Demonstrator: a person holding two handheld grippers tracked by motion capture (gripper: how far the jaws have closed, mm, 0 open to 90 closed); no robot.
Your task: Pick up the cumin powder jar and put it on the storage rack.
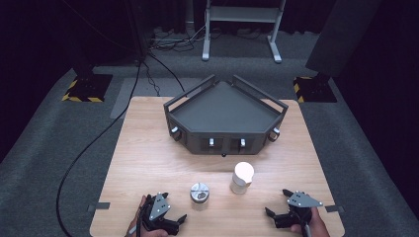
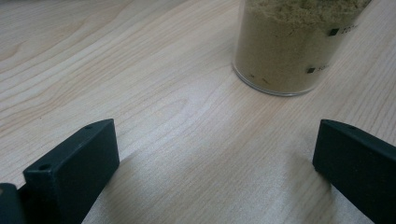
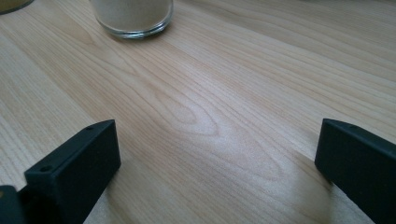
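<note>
Left gripper (image 1: 174,207) fingers (image 2: 70,168) spread, spice jar (image 2: 289,44) ahead, clear of them; right gripper (image 1: 277,202) fingers (image 3: 70,168) spread, white-lidded jar (image 1: 242,177) well beyond.

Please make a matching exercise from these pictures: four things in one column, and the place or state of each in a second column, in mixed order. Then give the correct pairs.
Things:
1. Clear glass jar with a silver metal lid
2. Clear glass jar with a white lid
3. Dark grey five-sided tray with raised rails
4. Left gripper

Places or states:
A. At the far middle of the light wooden table
B. Open, holding nothing
C. Nearer the right gripper
D. Filled with tan powder, just ahead of the left gripper

Pairs: 1-D, 2-C, 3-A, 4-B
</note>
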